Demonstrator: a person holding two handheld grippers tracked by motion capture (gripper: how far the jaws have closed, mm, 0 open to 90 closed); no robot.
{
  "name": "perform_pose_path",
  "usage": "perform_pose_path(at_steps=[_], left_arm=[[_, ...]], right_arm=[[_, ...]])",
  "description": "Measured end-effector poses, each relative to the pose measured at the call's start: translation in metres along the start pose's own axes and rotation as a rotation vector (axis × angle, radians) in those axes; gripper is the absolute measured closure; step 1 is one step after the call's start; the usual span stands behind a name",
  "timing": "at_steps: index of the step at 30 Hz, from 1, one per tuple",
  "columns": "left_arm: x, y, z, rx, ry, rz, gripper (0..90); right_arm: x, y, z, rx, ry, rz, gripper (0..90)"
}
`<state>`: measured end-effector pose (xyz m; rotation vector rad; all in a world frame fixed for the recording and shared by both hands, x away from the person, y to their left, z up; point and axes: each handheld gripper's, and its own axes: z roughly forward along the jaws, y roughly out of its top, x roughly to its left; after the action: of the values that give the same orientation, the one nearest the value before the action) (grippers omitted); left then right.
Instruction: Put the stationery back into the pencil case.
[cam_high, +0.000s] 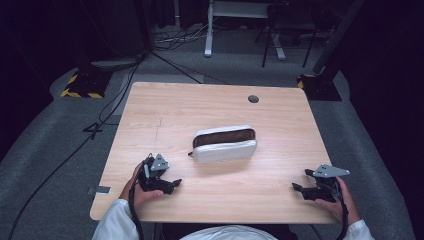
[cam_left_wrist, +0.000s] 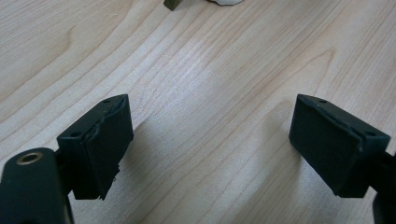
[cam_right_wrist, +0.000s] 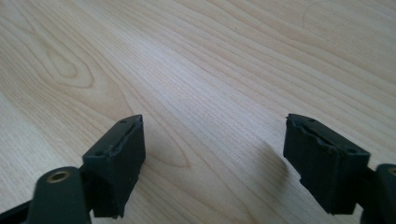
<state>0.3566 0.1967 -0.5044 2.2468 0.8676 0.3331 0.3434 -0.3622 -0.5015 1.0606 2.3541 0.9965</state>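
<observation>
A white pouch (cam_high: 224, 144) with a dark brown upper band lies near the middle of the wooden table (cam_high: 170, 107). A small brown pull tab sticks out at its left end. My left gripper (cam_high: 172, 183) rests low at the front left of the table, open, its jaws wide apart over bare wood (cam_left_wrist: 210, 135). At the top edge of the left gripper view a sliver of the pouch (cam_left_wrist: 224, 2) and its tab (cam_left_wrist: 173, 4) shows. My right gripper (cam_high: 300, 181) sits at the front right, also open, with nothing between its jaws (cam_right_wrist: 212, 158).
A round dark grommet hole (cam_high: 253, 99) sits near the table's far edge. Beyond the table are grey carpet, cables (cam_high: 120, 95), a stand base with yellow-black tape (cam_high: 82, 85) and desk legs (cam_high: 209, 35).
</observation>
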Motion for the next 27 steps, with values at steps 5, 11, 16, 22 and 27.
perform_pose_path(at_steps=[5,11,16,22,27], left_arm=[[0.0001,0.0000,0.0001,0.000,0.000,0.000,14.0],[0.0000,-0.0001,0.0001,-0.001,0.003,-0.003,14.0],[0.0000,0.0001,0.0002,-0.001,0.004,-0.003,14.0],[0.0009,0.0010,0.0009,0.001,0.000,-0.006,13.9],[0.0006,0.0011,0.0010,0.000,0.003,-0.009,14.0]], right_arm=[[-0.0026,-0.0023,0.0016,-0.011,0.013,0.037,19.0],[-0.0025,-0.0024,0.0016,-0.010,0.013,0.039,18.8],[-0.0022,-0.0026,0.0015,-0.010,0.010,0.040,18.7],[-0.0023,-0.0025,0.0015,-0.010,0.010,0.041,18.6],[-0.0023,-0.0025,0.0015,-0.010,0.010,0.041,18.6]])
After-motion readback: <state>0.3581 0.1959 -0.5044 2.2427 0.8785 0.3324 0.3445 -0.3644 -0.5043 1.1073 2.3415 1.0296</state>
